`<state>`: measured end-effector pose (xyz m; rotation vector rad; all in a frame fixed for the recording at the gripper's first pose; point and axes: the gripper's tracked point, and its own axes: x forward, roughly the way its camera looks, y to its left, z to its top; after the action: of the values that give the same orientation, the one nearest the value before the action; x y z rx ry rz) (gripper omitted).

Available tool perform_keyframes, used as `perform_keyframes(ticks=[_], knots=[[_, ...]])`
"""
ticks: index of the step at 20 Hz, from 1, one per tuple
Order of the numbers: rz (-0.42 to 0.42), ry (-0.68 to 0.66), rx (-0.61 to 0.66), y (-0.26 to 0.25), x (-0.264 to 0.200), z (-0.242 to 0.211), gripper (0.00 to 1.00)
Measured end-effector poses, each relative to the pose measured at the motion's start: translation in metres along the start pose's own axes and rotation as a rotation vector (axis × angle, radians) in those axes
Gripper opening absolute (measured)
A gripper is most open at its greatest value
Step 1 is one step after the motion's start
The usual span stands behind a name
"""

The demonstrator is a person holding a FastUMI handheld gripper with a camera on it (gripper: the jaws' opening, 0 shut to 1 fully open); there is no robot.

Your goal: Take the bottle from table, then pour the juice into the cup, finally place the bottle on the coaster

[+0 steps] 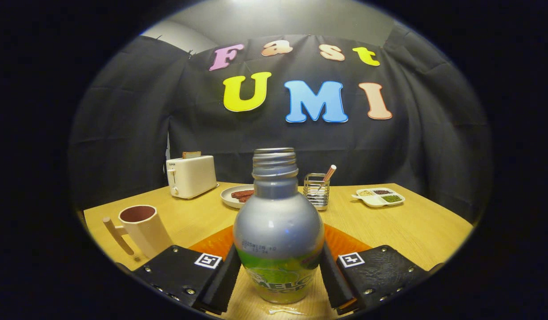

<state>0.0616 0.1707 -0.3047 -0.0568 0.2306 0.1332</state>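
Bottle (278,231) standing upright, uncapped, on tabletop (412,226) before orange coaster (345,242), cup (143,229) off to one side. Fingers (327,271) pressing both flanks, grasping label band. Likely rigid metal, slick; gripping low on body, keeping level against spilling.
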Motion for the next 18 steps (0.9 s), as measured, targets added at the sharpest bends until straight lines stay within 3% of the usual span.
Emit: perform_keyframes(ticks=[5, 9, 18], knots=[[0.030, 0.000, -0.256, 0.034, 0.010, 0.024, 0.81], [0.078, 0.016, -0.370, 0.061, 0.017, 0.031, 0.81], [0.052, 0.043, -0.698, 0.074, 0.024, 0.019, 0.81]])
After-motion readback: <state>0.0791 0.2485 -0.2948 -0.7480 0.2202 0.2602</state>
